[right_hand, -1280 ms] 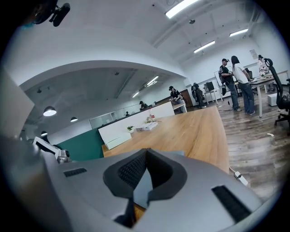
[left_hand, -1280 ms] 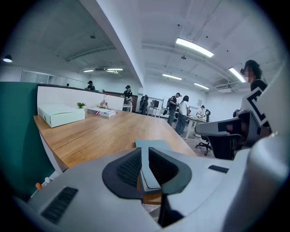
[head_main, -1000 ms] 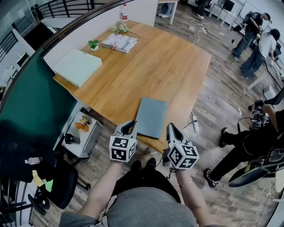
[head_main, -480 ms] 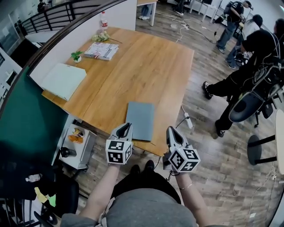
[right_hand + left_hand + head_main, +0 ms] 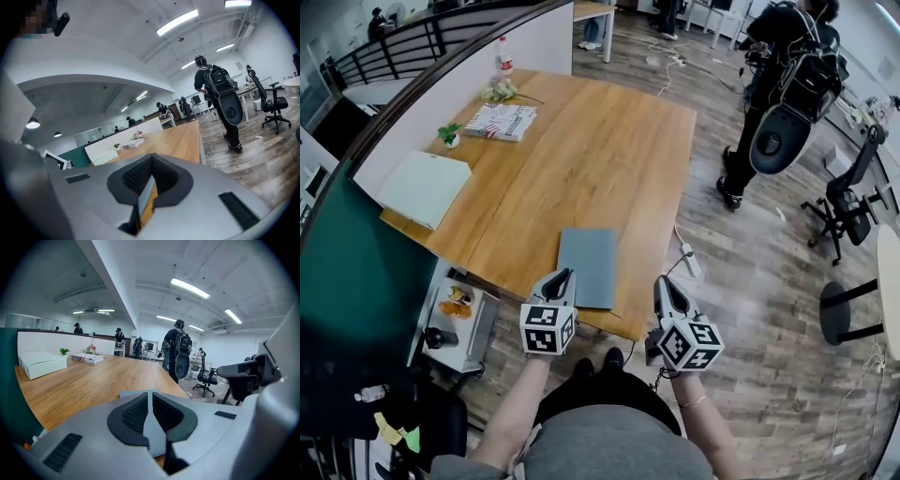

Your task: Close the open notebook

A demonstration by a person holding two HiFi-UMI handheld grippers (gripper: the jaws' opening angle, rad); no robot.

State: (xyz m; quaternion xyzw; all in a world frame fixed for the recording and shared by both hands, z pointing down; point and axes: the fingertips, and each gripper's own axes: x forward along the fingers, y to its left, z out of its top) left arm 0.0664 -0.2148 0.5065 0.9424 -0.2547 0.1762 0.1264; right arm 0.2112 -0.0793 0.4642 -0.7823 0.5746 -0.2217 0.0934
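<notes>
The grey notebook (image 5: 589, 267) lies flat with its cover shut near the front edge of the wooden table (image 5: 581, 159). In the left gripper view a strip of the notebook (image 5: 132, 393) shows just beyond the jaws. My left gripper (image 5: 563, 275) hovers at the notebook's near left edge, shut, with nothing held. From its own camera the left gripper (image 5: 150, 397) shows only a thin slit between its pads. My right gripper (image 5: 662, 282) hangs off the table's front right edge, clear of the notebook. The right gripper (image 5: 151, 161) is shut and empty in its own view.
At the table's far left are a white box (image 5: 425, 187), a small plant (image 5: 448, 135), a printed book (image 5: 502, 122) and a bottle (image 5: 503, 56). A person with a backpack (image 5: 787, 103) stands at the right. A power strip (image 5: 691, 261) lies on the floor.
The head view has swung, so the table sits further left. My right gripper has drawn away to the right of the notebook. The notebook has stayed flat and shut.
</notes>
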